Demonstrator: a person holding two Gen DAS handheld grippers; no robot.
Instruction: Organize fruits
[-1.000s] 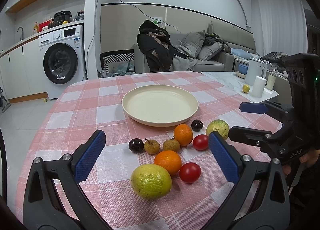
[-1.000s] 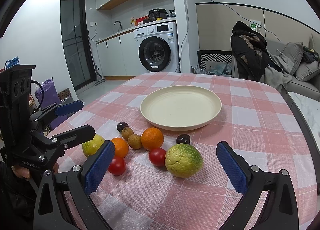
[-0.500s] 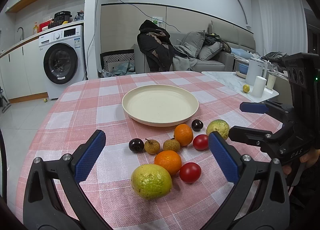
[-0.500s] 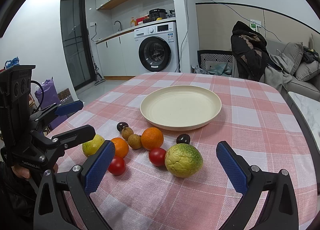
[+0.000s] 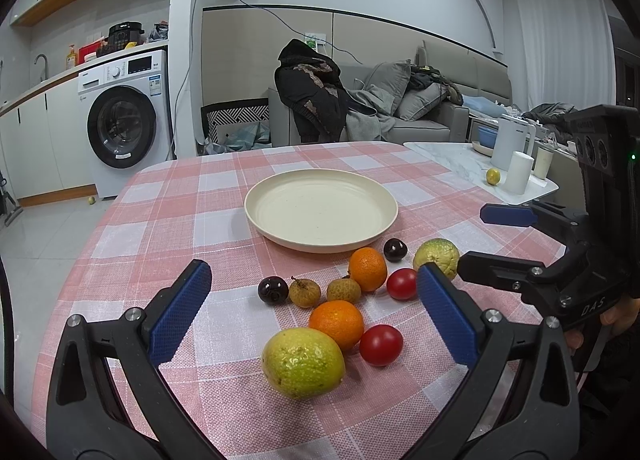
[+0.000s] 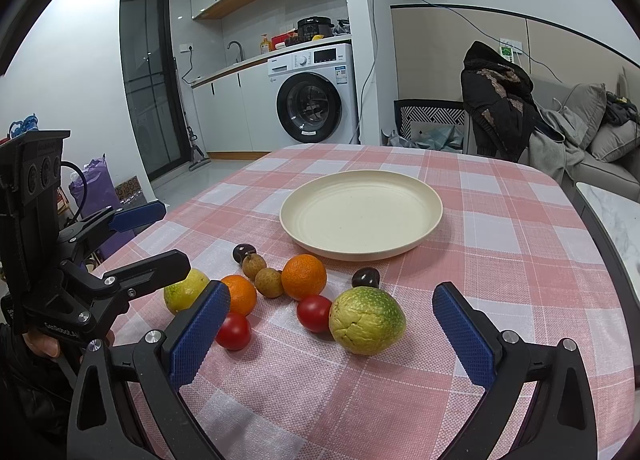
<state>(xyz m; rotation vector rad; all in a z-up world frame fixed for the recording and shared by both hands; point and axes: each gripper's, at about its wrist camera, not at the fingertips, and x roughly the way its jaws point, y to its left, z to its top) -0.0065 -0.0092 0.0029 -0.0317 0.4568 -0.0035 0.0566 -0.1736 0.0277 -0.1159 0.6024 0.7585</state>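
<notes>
So we had both tools over the near edge of the worktop (image 5: 152, 219), nothing picked up yet. The left tool (image 5: 308, 308) was spread wide and empty, and the right tool (image 6: 332, 324) was the same, released with nothing between its pads.

The bit that mattered for the first grab: the yellow-green lemon (image 5: 303, 362) sat right in front of the left tool, roughly centred in the gap between its fingers, long axis running more or less across the opening. The rough green citrus (image 6: 367, 320) was lined up the same way for the right tool, just ahead and a touch right of centre, also lying crosswise. So each hand had its own big fruit nearest, and we figured either one could just push forward and close.

Everything else was bunched between those two: two oranges (image 5: 337, 324) (image 5: 368, 268), two cherry tomatoes (image 5: 381, 344) (image 5: 401, 284), two brownish longan-looking things (image 5: 305, 292) (image 5: 343, 290) and two dark cherries (image 5: 273, 289) (image 5: 395, 250), several of them touching.

The cream plate (image 5: 256, 215) sat just past the pile, straight ahead of both tools, and had nothing in it. All the fruit was on the checked cloth.
</notes>
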